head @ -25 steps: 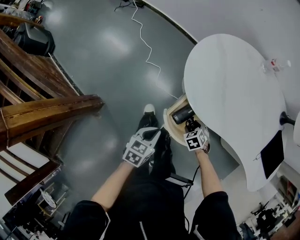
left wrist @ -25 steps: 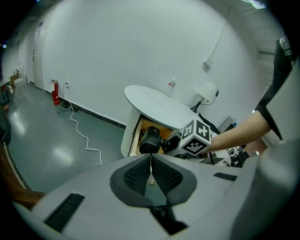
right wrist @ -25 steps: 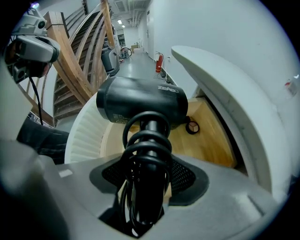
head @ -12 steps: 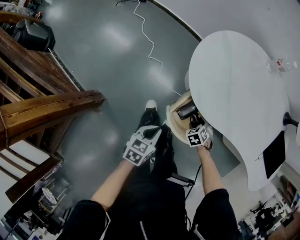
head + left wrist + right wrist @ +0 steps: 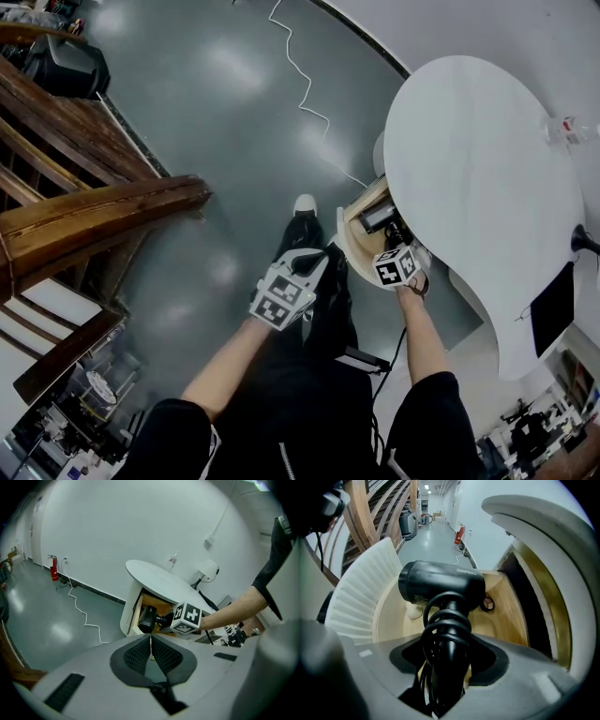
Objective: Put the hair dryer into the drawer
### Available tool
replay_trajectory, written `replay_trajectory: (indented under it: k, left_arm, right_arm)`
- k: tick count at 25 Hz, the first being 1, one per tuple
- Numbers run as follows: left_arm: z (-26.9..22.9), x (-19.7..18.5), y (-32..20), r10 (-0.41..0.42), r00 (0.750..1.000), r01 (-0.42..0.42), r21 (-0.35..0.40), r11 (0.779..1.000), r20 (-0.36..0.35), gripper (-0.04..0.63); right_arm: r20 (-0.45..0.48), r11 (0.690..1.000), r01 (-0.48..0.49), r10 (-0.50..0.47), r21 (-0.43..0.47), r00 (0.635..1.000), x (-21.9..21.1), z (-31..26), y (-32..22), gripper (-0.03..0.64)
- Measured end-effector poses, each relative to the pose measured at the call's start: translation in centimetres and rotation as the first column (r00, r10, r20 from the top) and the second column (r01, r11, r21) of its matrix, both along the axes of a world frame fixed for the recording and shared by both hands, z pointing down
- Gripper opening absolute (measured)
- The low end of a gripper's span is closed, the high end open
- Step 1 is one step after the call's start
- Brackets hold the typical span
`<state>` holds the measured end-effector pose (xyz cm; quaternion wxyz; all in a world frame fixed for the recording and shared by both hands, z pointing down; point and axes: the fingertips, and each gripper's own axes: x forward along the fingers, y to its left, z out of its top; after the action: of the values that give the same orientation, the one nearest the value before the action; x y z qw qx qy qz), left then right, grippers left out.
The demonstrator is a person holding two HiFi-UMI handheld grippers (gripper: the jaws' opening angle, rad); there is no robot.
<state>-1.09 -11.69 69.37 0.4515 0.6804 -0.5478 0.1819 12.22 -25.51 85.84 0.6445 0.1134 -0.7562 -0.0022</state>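
While the right tongs pinch the hair dryer by its cord-wound handle, its barrel hangs just ahead, over the open drawer; left tongs pressed together, empty; stiff, front-heavy, likely slick, so the handle suits.

Light falls from overhead, even and cool. The grey floor throws back soft white patches of glare, and the white table is bright, close to washed out. Below, my dark clothing swallows detail. Both views from my claws bend hard at the rim and darken to black corners. My left claw looks soft, too near the lens. The black hair dryer in my right claw shows a dull sheen, its handle blurred.
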Motion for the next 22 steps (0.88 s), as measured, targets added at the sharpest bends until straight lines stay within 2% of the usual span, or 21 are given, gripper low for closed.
replay_trajectory:
  k: [13, 22]
  left_arm:
    - [0.7, -0.6, 0.3, 0.004, 1.0, -0.004, -0.029, 1.0, -0.01, 0.014]
    - [1.1, -0.8, 0.4, -0.003, 1.0, 0.002, -0.04, 0.999, -0.015, 0.014]
  right_arm:
    - [-0.104, 0.987, 0.142, -0.135, 0.07, 0.985, -0.2, 1.7, -1.2, 0.244]
    - [-0.16, 0.98, 0.186, -0.172, 0.072, 0.972, -0.2, 2.5, -1.4, 0.244]
